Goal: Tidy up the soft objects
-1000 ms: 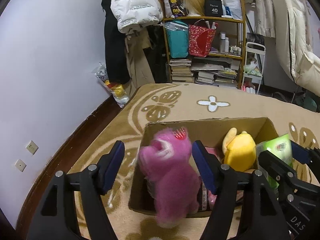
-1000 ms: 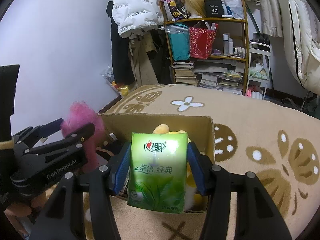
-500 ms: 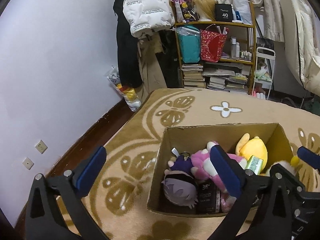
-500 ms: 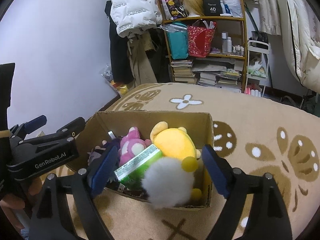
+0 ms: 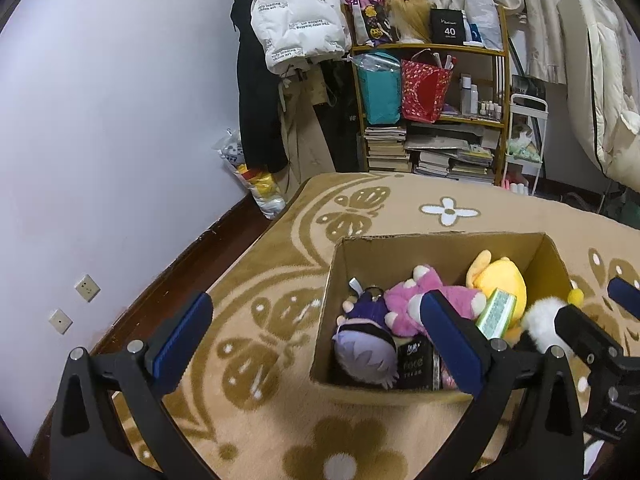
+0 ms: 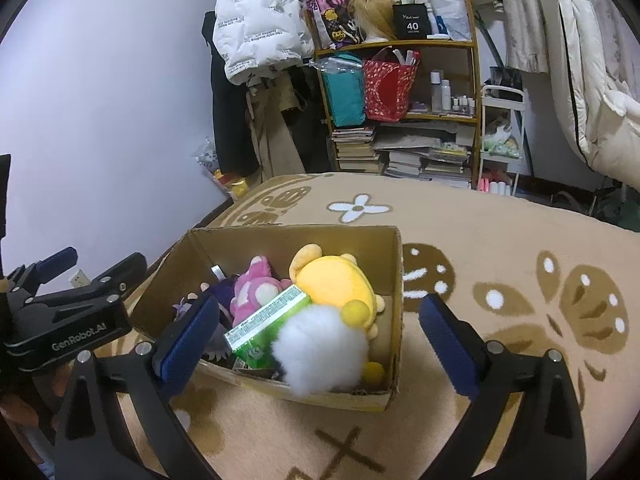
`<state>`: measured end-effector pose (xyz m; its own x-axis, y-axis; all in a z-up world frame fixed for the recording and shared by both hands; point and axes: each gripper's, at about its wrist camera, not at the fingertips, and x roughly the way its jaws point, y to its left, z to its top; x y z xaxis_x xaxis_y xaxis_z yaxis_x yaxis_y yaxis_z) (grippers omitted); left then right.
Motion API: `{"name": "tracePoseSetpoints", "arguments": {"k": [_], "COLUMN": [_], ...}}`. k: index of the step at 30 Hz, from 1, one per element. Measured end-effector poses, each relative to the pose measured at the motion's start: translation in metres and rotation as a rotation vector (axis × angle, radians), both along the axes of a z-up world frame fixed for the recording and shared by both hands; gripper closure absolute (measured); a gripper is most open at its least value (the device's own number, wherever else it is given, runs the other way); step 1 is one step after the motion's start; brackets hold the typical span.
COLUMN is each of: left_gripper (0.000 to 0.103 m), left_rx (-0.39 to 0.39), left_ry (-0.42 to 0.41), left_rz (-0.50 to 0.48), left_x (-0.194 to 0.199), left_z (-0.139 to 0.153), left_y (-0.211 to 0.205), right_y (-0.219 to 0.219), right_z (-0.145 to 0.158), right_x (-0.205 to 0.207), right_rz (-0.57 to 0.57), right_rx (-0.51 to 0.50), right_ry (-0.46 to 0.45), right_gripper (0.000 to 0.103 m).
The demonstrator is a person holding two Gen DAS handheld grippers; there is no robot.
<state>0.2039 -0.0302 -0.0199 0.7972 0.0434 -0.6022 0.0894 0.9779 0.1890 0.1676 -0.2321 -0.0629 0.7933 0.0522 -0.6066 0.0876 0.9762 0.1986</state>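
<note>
A cardboard box (image 5: 362,256) (image 6: 396,280) sits on the rug. In it lie a pink plush (image 5: 416,300) (image 6: 252,292), a yellow plush (image 5: 500,280) (image 6: 336,280), a green tissue pack (image 5: 498,312) (image 6: 268,320), a white fluffy toy (image 6: 320,348) (image 5: 538,322) and a purple-haired doll (image 5: 364,350). My left gripper (image 5: 316,340) is open and empty, at the box's near left corner. My right gripper (image 6: 316,340) is open and empty, above the box's near edge.
A beige patterned rug (image 6: 520,240) covers the floor. A white wall with sockets (image 5: 86,288) runs along the left. A shelf (image 5: 432,112) with bags and books, hanging coats (image 5: 296,20) and a plastic bag (image 5: 256,188) stand behind. Bedding (image 5: 600,100) hangs at right.
The left gripper let go of the pink plush and the right let go of the green tissue pack; both now lie in the box. Both grippers opened wide and drew back.
</note>
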Motion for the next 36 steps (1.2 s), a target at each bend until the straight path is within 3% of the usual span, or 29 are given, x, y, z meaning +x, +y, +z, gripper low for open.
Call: {"name": "tracePoseSetpoints", "arguments": {"k": [6, 12, 15, 20, 25, 31, 36], "left_gripper": [0.001, 0.001, 0.001, 0.0, 0.0, 0.0, 0.0], "left_rx": [-0.042, -0.004, -0.026, 0.027, 0.021, 0.07, 0.016], "left_ry": [-0.035, -0.099, -0.126, -0.167, -0.204, -0.234, -0.219], "left_rz": [0.024, 0.056, 0.054, 0.039, 0.022, 0.015, 0.007], "left_x": [-0.02, -0.04, -0.054, -0.076, -0.1, -0.125, -0.142], "left_z": [0.019, 0.045, 0.058, 0.075, 0.091, 0.098, 0.096], "left_y": [0.014, 0.026, 0.032, 0.032, 0.034, 0.03, 0.033], "right_y": [-0.001, -0.001, -0.002, 0.002, 0.012, 0.021, 0.025], "right_z": [0.015, 0.037, 0.051, 0.069, 0.085, 0.092, 0.09], "right_x": [-0.017, -0.037, -0.051, -0.068, -0.085, -0.107, -0.122], "right_rz": [-0.011, -0.01, 0.0, 0.013, 0.032, 0.03, 0.027], "right_rx": [0.007, -0.016, -0.005, -0.01, -0.028, -0.042, -0.046], "right_ry": [-0.03, -0.072, -0.105, -0.149, -0.184, -0.205, -0.213], "right_gripper": [0.0, 0.0, 0.0, 0.0, 0.0, 0.0, 0.0]}}
